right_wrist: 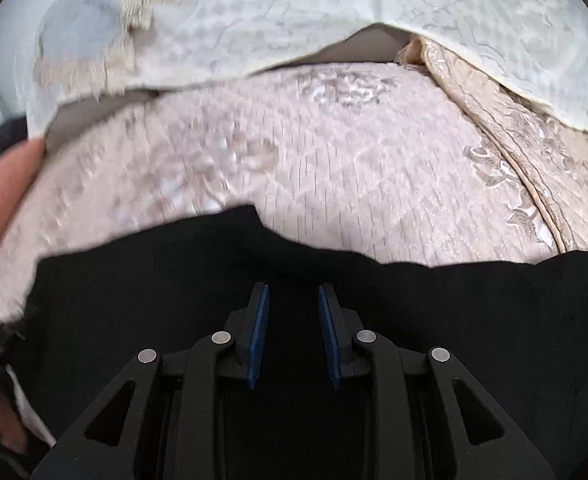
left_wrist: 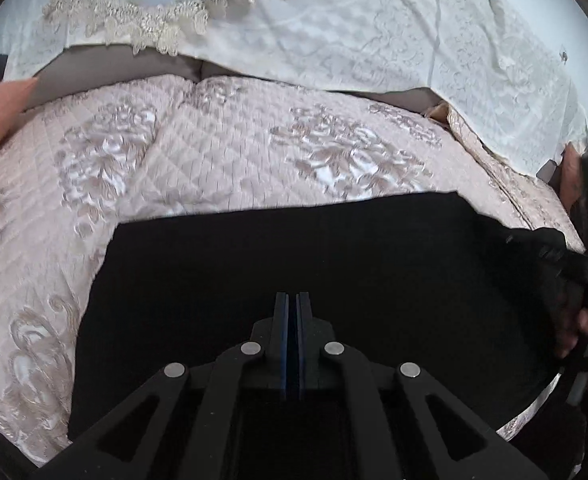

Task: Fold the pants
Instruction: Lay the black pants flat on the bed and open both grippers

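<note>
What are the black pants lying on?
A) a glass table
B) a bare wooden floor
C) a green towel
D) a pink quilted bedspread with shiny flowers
D: in both wrist views the black pants lie spread over the pink quilted bedspread, whose shiny flower pattern shows all around the dark cloth.

Soft even light, fisheye edges, right-view blur

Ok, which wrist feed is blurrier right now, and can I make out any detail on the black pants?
Right wrist view: the pink quilt is smeared by motion blur, worst toward the left. Left wrist view: sharper, the quilt's floral stitching reads clearly. In both, the black pants show as a flat dark mass without visible folds, and the fisheye bends the edges.
</note>
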`<state>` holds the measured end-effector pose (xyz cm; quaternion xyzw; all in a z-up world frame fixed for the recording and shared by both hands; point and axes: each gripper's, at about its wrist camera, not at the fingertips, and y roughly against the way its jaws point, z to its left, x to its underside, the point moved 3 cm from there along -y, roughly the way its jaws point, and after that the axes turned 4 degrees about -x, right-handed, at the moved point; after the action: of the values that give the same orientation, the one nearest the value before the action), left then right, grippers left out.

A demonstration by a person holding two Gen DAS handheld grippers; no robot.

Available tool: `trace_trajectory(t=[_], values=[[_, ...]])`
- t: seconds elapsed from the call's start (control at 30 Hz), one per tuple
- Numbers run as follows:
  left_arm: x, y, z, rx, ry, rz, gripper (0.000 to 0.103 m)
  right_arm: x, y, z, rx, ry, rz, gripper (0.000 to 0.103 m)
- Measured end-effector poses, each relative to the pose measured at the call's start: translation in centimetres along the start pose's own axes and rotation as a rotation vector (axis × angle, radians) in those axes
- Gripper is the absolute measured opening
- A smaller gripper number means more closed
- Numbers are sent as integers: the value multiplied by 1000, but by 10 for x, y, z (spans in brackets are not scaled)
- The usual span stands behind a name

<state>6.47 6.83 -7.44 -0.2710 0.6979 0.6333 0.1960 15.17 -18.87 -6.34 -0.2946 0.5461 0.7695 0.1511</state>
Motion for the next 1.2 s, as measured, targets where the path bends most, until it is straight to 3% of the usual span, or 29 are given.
trace_trajectory(t=[0.07,0.17,0.33,0.5,0.73,0.9,0.97,1.1,1.2], values=[[5,-1,2,2,-7,-8,5,-2,6,0,23,26,-32,25],[7,-2,2,-3,-12,-10,5,2,-15,-21,26,-33,63,26],[8,7,1,-34,-21,-7,5,7,22,-16,18,-17,-17,26],[14,21,-4,-54,-17,-11,5,39,55,9,10,70,-32,36],[25,45,-16,-77,-48,-44,12,88,78,30,74,95,-33,36],[45,35,-17,-69,-51,5,17,118,64,43,132,133,4,37],[50,37,-18,-74,-63,-16,17,121,66,51,166,182,-14,37],[53,47,-15,-62,-43,-14,18,117,77,58,115,176,-38,37],[60,52,-10,-61,-30,-25,24,121,76,64,92,175,-49,37]])
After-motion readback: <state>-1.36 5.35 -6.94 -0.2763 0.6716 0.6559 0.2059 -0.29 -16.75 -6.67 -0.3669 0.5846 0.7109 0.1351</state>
